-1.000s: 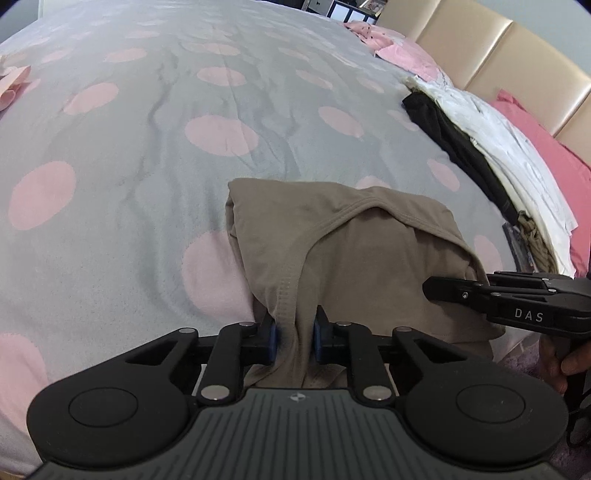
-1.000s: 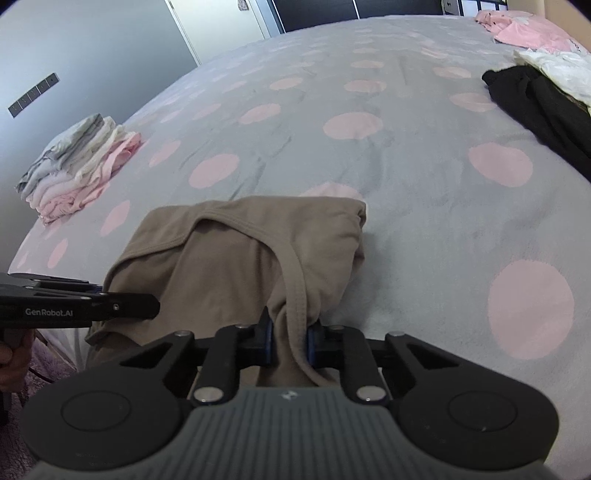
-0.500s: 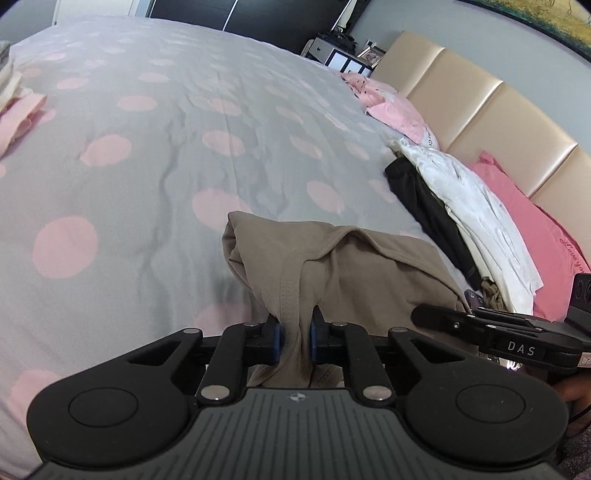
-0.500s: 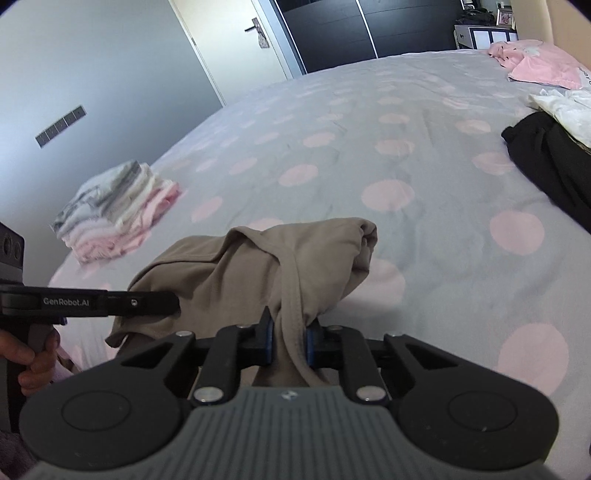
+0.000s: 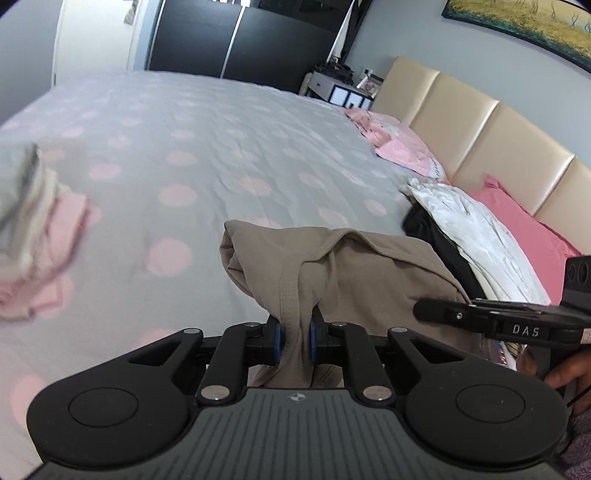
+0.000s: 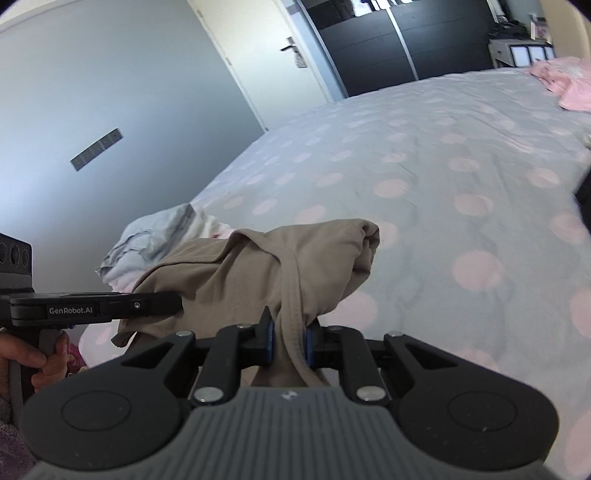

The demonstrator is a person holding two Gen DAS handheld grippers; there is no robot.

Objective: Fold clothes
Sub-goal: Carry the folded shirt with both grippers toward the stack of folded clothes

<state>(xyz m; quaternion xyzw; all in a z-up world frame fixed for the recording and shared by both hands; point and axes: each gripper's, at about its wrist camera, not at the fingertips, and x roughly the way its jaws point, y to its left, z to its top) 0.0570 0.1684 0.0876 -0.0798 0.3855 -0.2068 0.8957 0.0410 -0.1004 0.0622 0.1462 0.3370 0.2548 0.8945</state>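
Lifted higher off the bed, the bunched tan garment (image 5: pixel 343 273) hangs pinched in both grippers.

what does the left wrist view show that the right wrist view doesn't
Only the left wrist view shows the padded headboard, the red pillow, the white clothes and a painting. Only the right wrist view shows the door and a wall vent. Both show the tan shirt, each hand-held gripper shut on it, and the spotted bedspread.
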